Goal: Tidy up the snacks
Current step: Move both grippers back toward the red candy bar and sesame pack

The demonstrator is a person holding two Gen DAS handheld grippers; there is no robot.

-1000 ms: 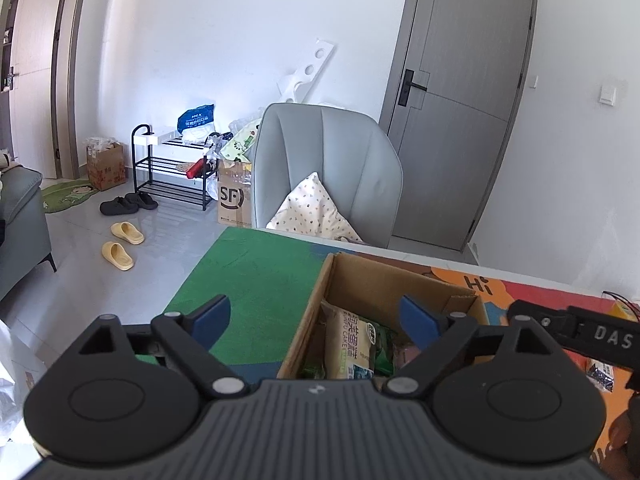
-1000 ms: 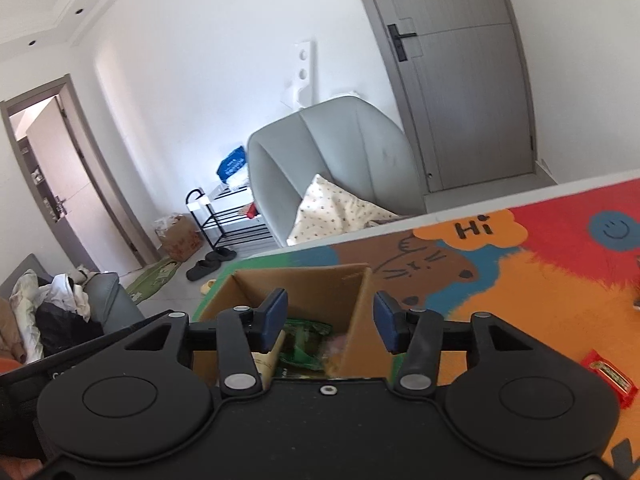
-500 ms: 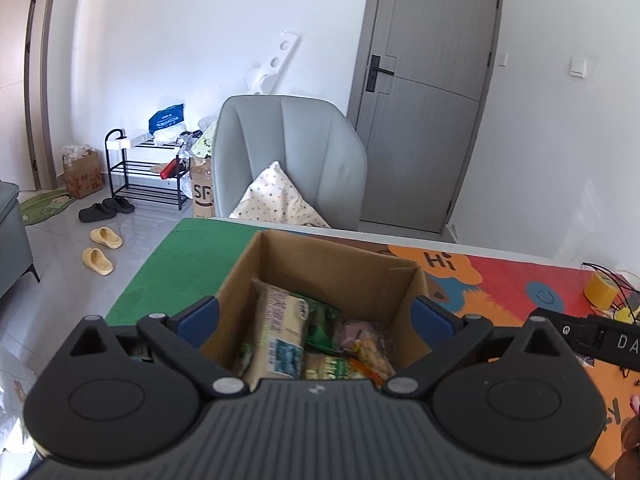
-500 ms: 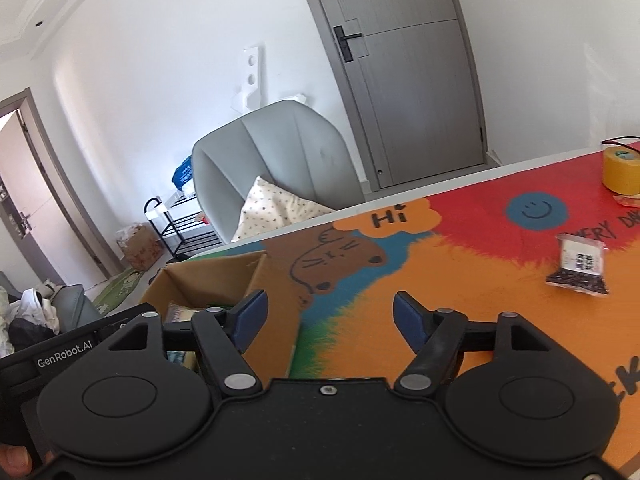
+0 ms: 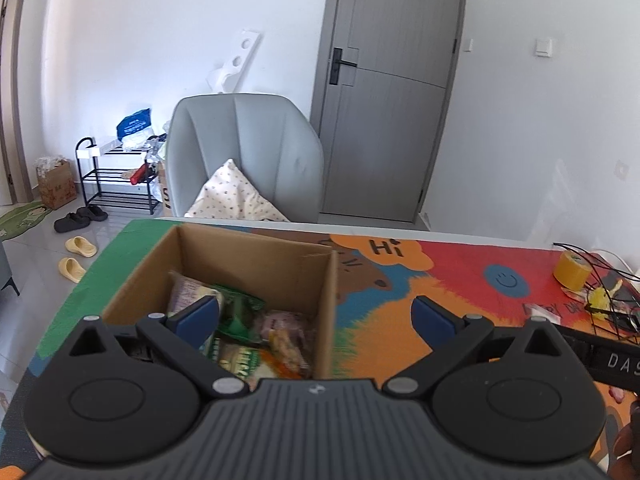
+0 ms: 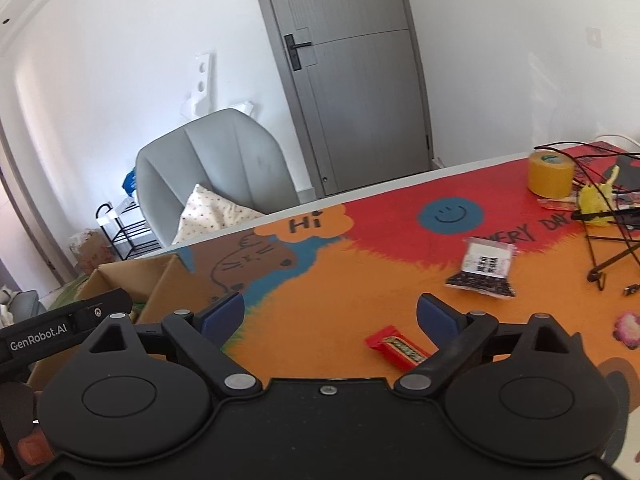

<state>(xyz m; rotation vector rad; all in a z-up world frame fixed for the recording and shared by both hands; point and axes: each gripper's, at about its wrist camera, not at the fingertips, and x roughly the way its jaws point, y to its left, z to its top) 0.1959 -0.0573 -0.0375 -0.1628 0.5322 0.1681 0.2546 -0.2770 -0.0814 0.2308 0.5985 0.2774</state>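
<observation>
An open cardboard box [image 5: 256, 256] stands on the colourful mat, with several snack packets [image 5: 240, 320] lying inside. My left gripper [image 5: 316, 314] hangs open above the box's right wall, nothing between its fingers. In the right wrist view the box [image 6: 160, 280] sits at the left edge. My right gripper [image 6: 330, 314] is over the orange part of the mat, its jaws opening and empty. A red snack bar [image 6: 396, 346] lies just ahead of its right finger. A dark packet with a white label [image 6: 482, 270] lies farther off to the right, and a pink snack [image 6: 628, 330] at the right edge.
A yellow tape roll [image 6: 550, 174], a small yellow toy [image 6: 596, 202] and black wires [image 6: 608, 240] crowd the table's far right corner. A grey chair [image 5: 248, 160] with a cushion stands behind the table. A shoe rack [image 5: 116, 180] and slippers sit on the floor at left.
Both grippers have swung to the right across the table. The right gripper's jaws have spread much wider, and the loose snacks on the mat have come into its view. The left jaws widened slightly.
</observation>
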